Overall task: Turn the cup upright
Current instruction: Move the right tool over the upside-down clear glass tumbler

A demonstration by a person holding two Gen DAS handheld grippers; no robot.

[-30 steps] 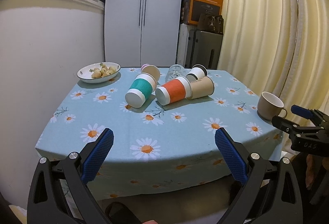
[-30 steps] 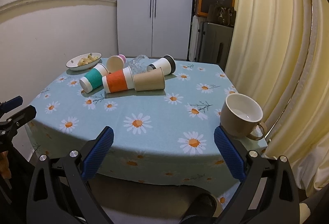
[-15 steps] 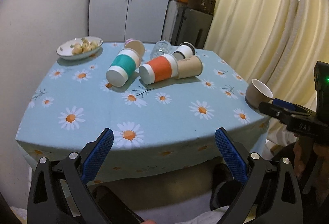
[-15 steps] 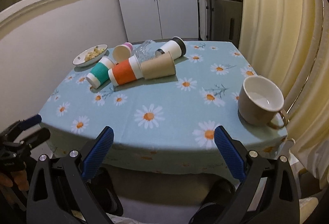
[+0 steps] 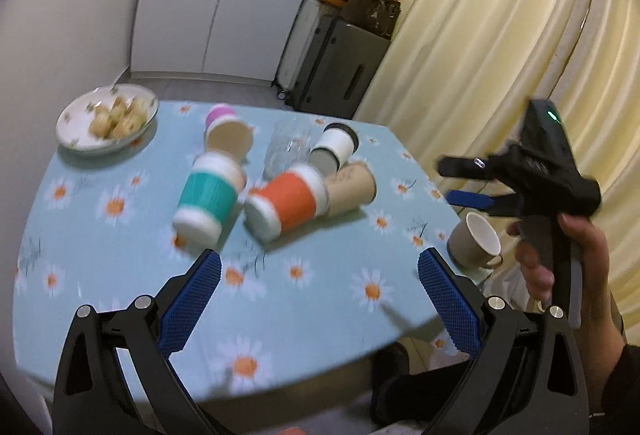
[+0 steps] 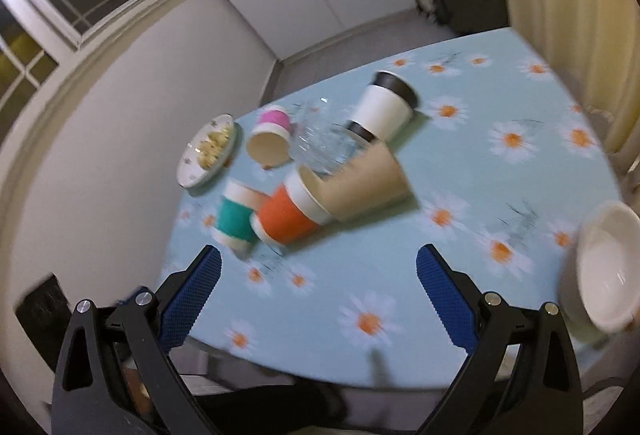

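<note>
Several paper cups lie on their sides in a cluster mid-table: a teal cup (image 5: 206, 197) (image 6: 234, 217), an orange cup (image 5: 286, 205) (image 6: 286, 217), a plain brown cup (image 5: 352, 189) (image 6: 360, 185), a white cup with a black rim (image 5: 334, 151) (image 6: 390, 107) and a pink-based cup (image 5: 228, 131) (image 6: 270, 141). A clear glass (image 5: 288, 145) (image 6: 324, 151) lies among them. My left gripper (image 5: 318, 295) is open and empty above the near table edge. My right gripper (image 6: 316, 293) is open and empty; it also shows in the left wrist view (image 5: 464, 183), raised at the right.
A beige mug (image 5: 476, 241) (image 6: 604, 267) stands upright at the table's right edge. A white plate of snacks (image 5: 106, 119) (image 6: 208, 151) sits at the far left. The table has a blue daisy cloth (image 5: 120, 275). Cream curtains (image 5: 500, 35) hang on the right; a wall is at the left.
Both grippers have risen and moved forward over the table, tilting down toward the cups. The right gripper is now higher and closer at the right. The cups have not moved.
</note>
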